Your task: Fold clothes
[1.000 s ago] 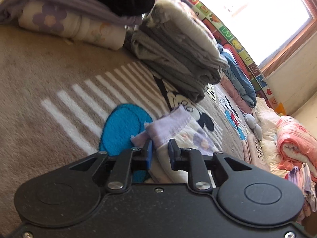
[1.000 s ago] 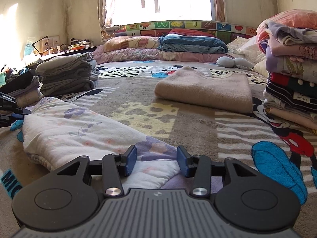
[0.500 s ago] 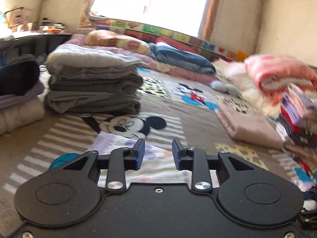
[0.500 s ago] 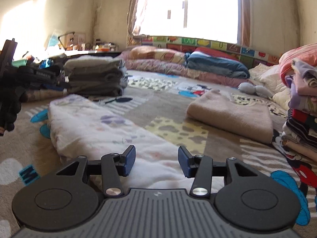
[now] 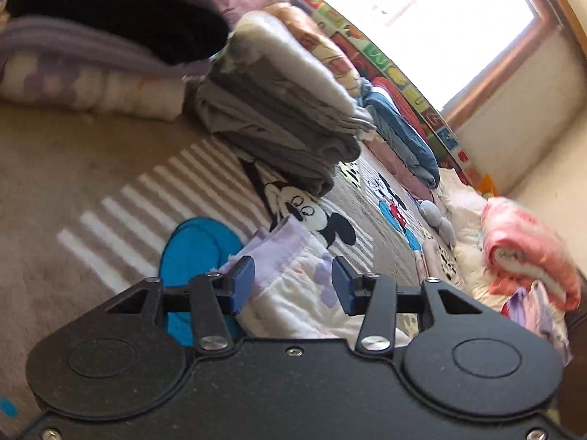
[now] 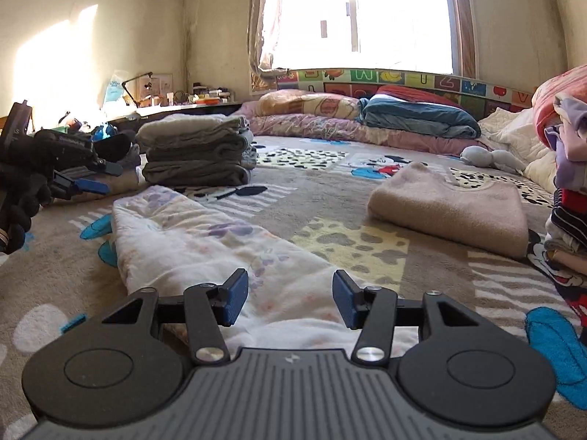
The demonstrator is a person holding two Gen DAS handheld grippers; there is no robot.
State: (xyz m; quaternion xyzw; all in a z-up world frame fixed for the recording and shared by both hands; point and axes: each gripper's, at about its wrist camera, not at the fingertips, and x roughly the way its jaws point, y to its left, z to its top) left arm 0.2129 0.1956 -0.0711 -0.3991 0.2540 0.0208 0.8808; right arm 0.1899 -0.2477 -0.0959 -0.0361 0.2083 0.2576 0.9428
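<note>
We have the white floral garment (image 6: 205, 242) laid out as a long folded strip on the cartoon blanket (image 6: 330, 168), and its long axis runs between our two claws: one end sits directly ahead of and under the right gripper (image 6: 290, 299), and the strip stretches away forward and to the left toward the left gripper (image 6: 79, 185), which shows at the far left in the right wrist view. In the left wrist view, the other end of the garment (image 5: 293, 275), with its lilac hem, lies straight ahead of the left gripper (image 5: 292, 286) and between the lines of its fingers. Each claw is thus nearest to its own end, so we judge that the next fold turns on bringing one end along that axis onto the other. Both claws stand wide apart and grasp nothing; the left one's blue pad (image 5: 242, 284) looks to be against the lilac hem, though we cannot tell whether it truly touches. The right one's pads (image 6: 234, 297) hover just over the cloth. The grey folded stack (image 6: 198, 154) lies beyond the strip.
</note>
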